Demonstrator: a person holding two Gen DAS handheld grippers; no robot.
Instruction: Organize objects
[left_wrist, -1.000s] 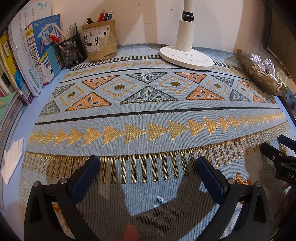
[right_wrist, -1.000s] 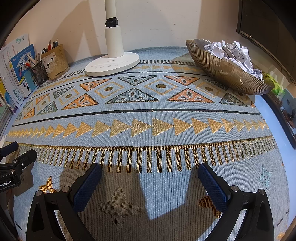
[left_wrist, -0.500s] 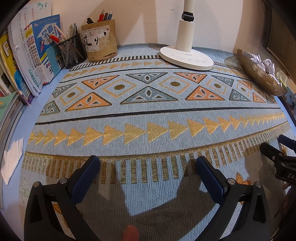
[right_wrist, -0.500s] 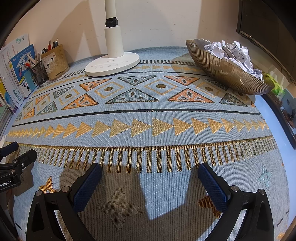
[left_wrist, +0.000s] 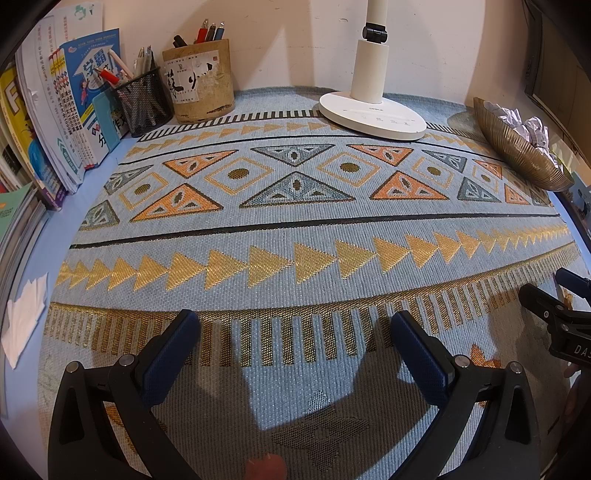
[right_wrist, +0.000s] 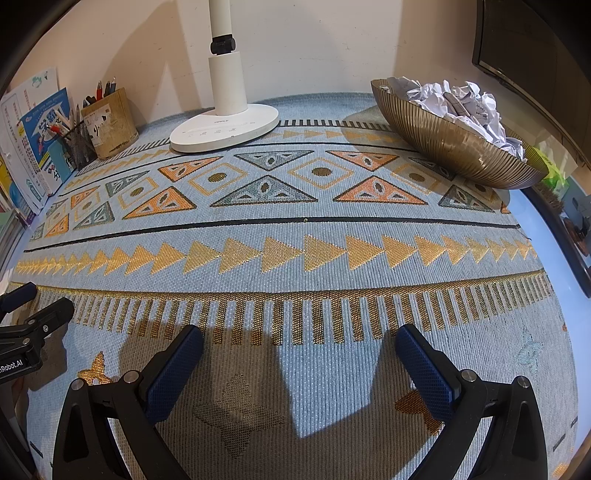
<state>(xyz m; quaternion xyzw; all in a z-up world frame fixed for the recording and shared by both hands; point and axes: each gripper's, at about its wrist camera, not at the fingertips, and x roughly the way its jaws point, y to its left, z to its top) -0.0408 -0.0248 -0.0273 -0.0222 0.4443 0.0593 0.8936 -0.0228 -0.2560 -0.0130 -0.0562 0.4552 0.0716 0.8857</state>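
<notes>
Both grippers hover low over the near part of a patterned blue mat (left_wrist: 295, 236), side by side. My left gripper (left_wrist: 295, 325) is open with nothing between its blue pads. My right gripper (right_wrist: 299, 339) is open and empty too. A gold ribbed bowl (right_wrist: 450, 147) full of crumpled paper balls (right_wrist: 461, 103) stands at the back right. At the back left a tan pen holder (left_wrist: 201, 81) and a black mesh pen cup (left_wrist: 142, 99) hold pens. Books and booklets (left_wrist: 70, 110) lean along the left edge.
A white lamp base (left_wrist: 371, 114) with its post stands at the back centre of the mat. Folded white tissue (left_wrist: 24, 321) lies off the mat at the left. A dark monitor (right_wrist: 535, 51) rises behind the bowl. A wall closes the back.
</notes>
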